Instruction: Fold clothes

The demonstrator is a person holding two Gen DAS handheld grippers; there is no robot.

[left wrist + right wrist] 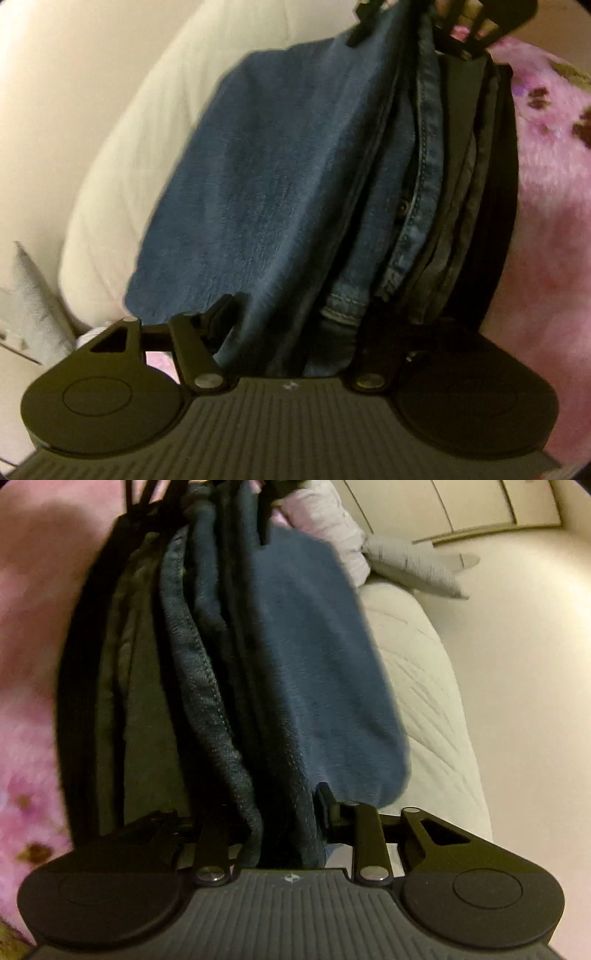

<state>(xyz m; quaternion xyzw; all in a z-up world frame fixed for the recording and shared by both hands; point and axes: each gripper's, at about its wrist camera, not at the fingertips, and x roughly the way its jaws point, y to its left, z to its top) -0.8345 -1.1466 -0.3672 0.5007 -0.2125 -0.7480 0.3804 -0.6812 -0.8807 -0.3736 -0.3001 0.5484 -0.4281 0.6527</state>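
A stack of folded clothes hangs between my two grippers: a blue fleece piece [266, 184], denim jeans [417, 206] and dark grey and black garments [476, 192]. My left gripper [295, 332] is shut on one end of the stack. The right gripper shows at the top of the left wrist view [410, 33], clamping the far end. In the right wrist view the same stack, blue fleece [317, 672] and jeans [199, 686], runs from my right gripper [258, 823], shut on it, up to the left gripper [207, 502] at the top.
A pink fluffy blanket [546, 221] lies on one side, also in the right wrist view [29, 664]. A white quilted pillow [122, 177] and a cream wall lie on the other side. A grey cloth [410, 565] sits by the pillow [424, 686].
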